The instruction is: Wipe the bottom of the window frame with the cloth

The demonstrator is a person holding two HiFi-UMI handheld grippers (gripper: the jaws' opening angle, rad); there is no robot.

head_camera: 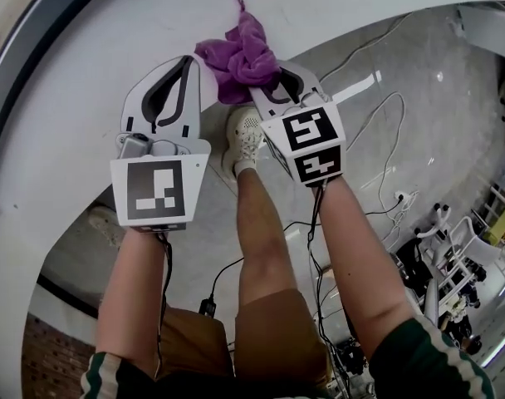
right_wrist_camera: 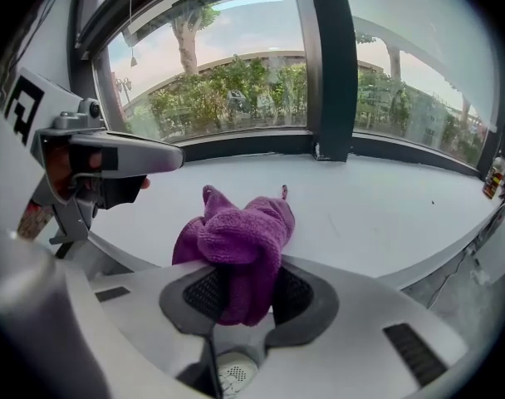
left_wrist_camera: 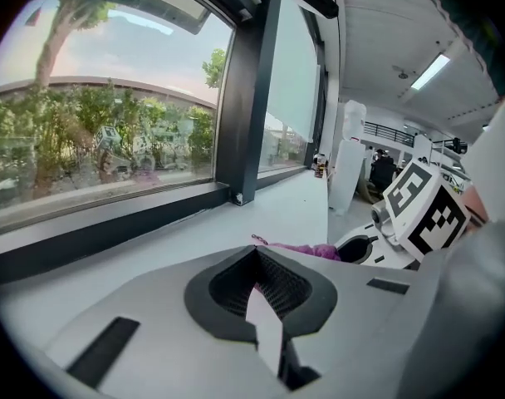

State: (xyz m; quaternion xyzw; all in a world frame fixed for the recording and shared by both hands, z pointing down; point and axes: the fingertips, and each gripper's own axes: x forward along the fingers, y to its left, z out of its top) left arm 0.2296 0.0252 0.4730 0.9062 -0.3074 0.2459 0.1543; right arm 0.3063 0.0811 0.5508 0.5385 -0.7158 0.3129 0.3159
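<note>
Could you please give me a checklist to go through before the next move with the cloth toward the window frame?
1. Grip on the cloth: ok; the right gripper is shut on the purple cloth.
2. Cloth at the bottom of the window frame: not ok; bare sill lies between them.
3. Position of the left gripper: ok; shut, empty, to the left of the cloth.
4. Cloth spread for wiping: not ok; it is bunched into a wad.
5. Where the frame is dirty: cannot tell.
</note>
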